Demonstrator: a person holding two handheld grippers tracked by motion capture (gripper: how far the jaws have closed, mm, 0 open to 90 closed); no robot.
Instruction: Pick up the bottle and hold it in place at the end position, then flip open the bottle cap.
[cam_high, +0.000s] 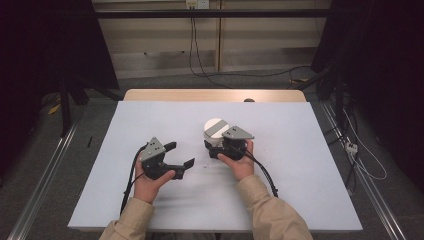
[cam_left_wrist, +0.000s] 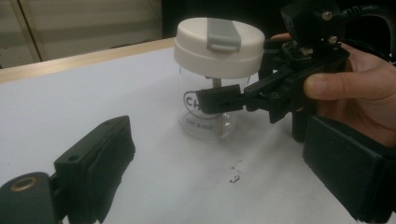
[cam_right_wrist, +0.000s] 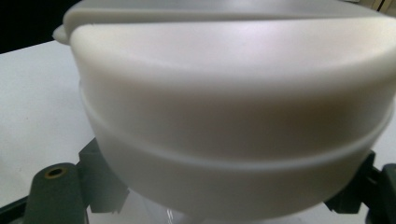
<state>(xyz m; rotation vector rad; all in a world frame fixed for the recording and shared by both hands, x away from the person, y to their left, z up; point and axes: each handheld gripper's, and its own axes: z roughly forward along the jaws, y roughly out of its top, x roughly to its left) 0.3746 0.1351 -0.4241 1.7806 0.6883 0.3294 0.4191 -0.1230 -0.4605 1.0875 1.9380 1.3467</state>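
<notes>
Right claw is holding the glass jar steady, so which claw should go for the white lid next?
Left. The left claw stands open and empty beside the jar, while the right claw is clamped on its glass body under the white lid.

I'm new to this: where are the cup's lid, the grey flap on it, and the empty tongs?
lid (cam_left_wrist: 219, 51), left gripper view, its white side wall.
flap (cam_left_wrist: 223, 33), left gripper view, its grey middle.
left tongs (cam_high: 180, 155), high view, between the tips.
</notes>
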